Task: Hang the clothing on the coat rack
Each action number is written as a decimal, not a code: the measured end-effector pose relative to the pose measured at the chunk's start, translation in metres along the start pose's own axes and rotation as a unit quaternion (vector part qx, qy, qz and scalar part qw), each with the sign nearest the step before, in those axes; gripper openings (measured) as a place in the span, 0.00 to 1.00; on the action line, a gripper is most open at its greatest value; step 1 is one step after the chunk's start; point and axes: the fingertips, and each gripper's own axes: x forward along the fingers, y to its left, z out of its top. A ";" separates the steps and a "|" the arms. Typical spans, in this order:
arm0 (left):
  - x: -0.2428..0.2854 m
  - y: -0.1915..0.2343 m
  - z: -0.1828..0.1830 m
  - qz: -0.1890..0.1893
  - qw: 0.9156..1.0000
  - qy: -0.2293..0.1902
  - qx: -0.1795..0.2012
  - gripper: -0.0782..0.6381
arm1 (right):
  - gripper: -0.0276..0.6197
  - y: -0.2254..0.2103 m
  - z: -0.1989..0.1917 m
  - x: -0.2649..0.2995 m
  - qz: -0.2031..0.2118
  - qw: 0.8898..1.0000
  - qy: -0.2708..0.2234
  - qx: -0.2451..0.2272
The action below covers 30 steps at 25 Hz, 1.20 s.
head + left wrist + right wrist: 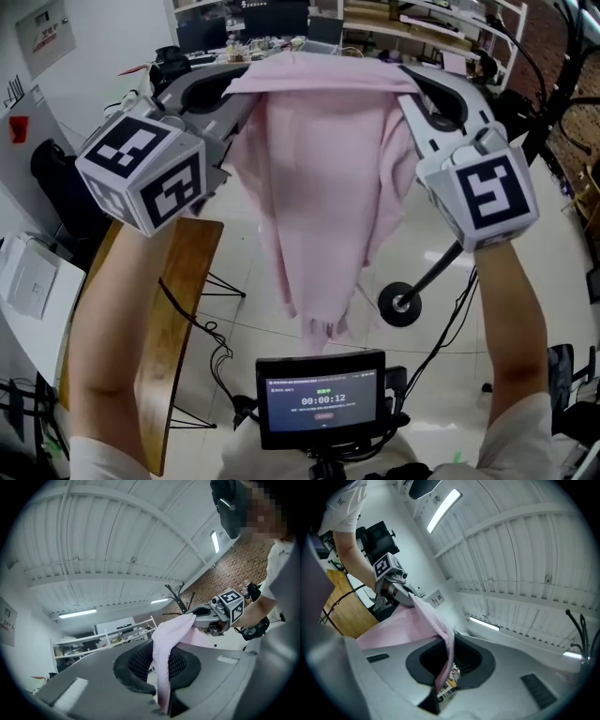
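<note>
A pale pink garment (319, 187) hangs stretched between my two raised grippers, its lower end dangling over the floor. My left gripper (246, 84) is shut on the garment's top left edge. In the left gripper view the cloth (164, 658) runs pinched between the jaws. My right gripper (405, 82) is shut on the top right edge, and the right gripper view shows the pink fabric (440, 639) clamped the same way. The black coat rack (548, 84) stands at the far right, beyond the right gripper. Its hooks (179, 597) rise behind the garment, apart from it.
A wooden table (178, 309) stands at the lower left with cables beneath it. A small screen (323, 398) sits at the bottom centre. A black pole with a round end (401, 303) slants across the floor at right. Shelves (422, 23) line the back.
</note>
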 end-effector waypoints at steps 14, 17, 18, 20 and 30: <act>0.084 -0.034 -0.001 -0.053 0.999 -0.003 0.004 0.14 | 0.08 -0.051 -0.057 -0.032 -0.039 0.998 0.040 -0.002; 0.084 -0.034 0.001 -0.065 0.998 -0.003 0.013 0.14 | 0.08 -0.051 -0.055 -0.034 -0.050 0.997 0.053 -0.007; 0.084 -0.033 0.001 -0.070 0.997 -0.003 0.017 0.14 | 0.08 -0.051 -0.055 -0.034 -0.055 0.997 0.056 -0.008; 0.087 -0.032 -0.001 -0.078 0.997 -0.004 0.021 0.14 | 0.08 -0.050 -0.057 -0.033 -0.065 0.996 0.063 -0.009; 0.166 -0.049 -0.001 -0.134 0.991 -0.023 0.011 0.14 | 0.08 -0.102 -0.103 -0.043 -0.103 0.987 0.122 -0.027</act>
